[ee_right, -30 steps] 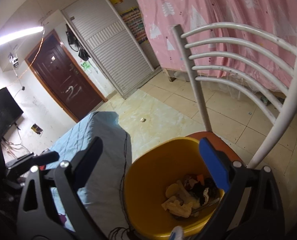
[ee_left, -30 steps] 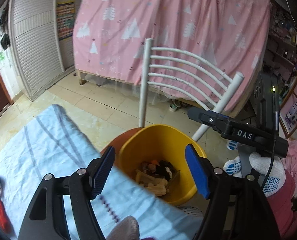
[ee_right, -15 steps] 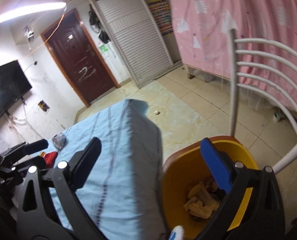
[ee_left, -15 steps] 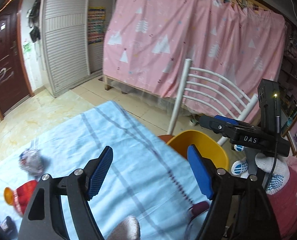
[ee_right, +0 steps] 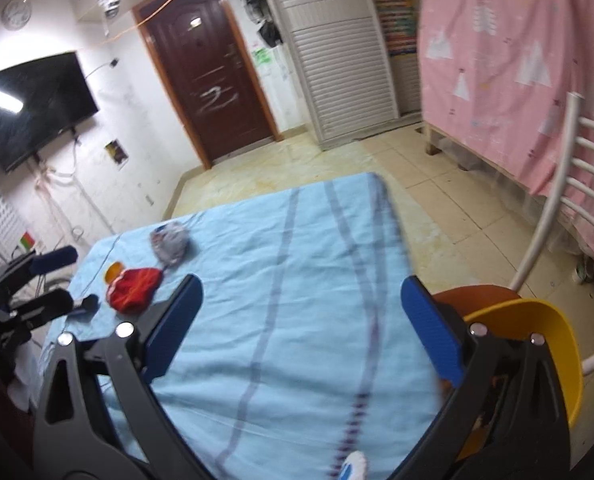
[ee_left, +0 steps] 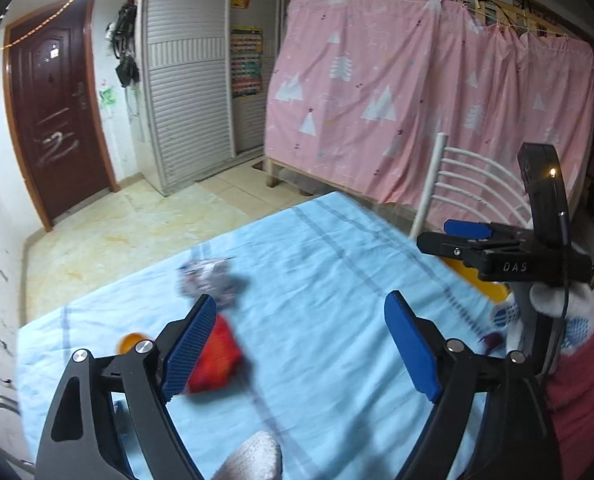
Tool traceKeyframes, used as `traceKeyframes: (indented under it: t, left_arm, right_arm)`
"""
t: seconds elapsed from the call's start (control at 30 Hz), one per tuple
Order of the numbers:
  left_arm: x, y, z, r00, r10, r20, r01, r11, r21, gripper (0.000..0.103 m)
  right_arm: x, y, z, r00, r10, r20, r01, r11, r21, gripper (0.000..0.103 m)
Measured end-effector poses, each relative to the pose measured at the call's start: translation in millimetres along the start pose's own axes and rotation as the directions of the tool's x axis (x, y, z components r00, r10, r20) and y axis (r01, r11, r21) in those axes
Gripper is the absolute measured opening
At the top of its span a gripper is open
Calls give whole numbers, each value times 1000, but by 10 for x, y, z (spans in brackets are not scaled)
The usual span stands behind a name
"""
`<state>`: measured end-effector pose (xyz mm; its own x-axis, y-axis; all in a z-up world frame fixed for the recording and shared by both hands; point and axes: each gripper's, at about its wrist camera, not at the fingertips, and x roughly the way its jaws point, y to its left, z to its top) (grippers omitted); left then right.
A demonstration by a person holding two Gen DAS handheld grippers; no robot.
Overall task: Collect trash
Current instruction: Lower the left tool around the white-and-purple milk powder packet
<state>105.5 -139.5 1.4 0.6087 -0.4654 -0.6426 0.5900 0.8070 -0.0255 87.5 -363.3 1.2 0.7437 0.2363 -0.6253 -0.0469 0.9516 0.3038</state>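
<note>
A crumpled red wrapper (ee_left: 217, 354) (ee_right: 133, 289), an orange piece (ee_left: 131, 342) (ee_right: 113, 271) and a crumpled grey wrapper (ee_left: 209, 282) (ee_right: 170, 241) lie on the light blue tablecloth (ee_left: 317, 272) (ee_right: 297, 260). My left gripper (ee_left: 301, 346) is open and empty above the cloth, its left finger just in front of the red wrapper. My right gripper (ee_right: 303, 330) is open and empty over the cloth's right part. The yellow bin (ee_right: 537, 332) (ee_left: 483, 280) stands on a chair at the table's right edge.
A white-backed chair (ee_right: 569, 184) (ee_left: 457, 184) holds the bin. A pink curtain (ee_left: 417, 100) hangs behind. Tiled floor (ee_right: 297, 168), a brown door (ee_right: 209, 72), a wall television (ee_right: 29, 108) and a shuttered cupboard (ee_left: 193, 112) lie beyond the table.
Both grippers swung left, away from the bin and over the table. The wrappers came into view. Both stayed open and empty.
</note>
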Motion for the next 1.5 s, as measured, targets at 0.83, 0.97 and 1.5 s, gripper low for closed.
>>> traceKeyframes:
  t: [0.83, 0.97, 1.5]
  left_arm:
    - [-348, 1269, -571, 994, 98, -46, -100, 993, -55, 78]
    - [-331, 1307, -637, 994, 87, -69, -89, 996, -15, 78]
    - [-1, 1432, -888, 976, 67, -209, -26, 981, 194, 78]
  right_arm:
    - [722, 1414, -71, 986, 74, -150, -105, 971, -213, 96]
    - [808, 1541, -102, 983, 74, -171, -113, 966, -233, 96]
    - [1138, 1938, -217, 965, 71, -252, -147, 943, -300, 96]
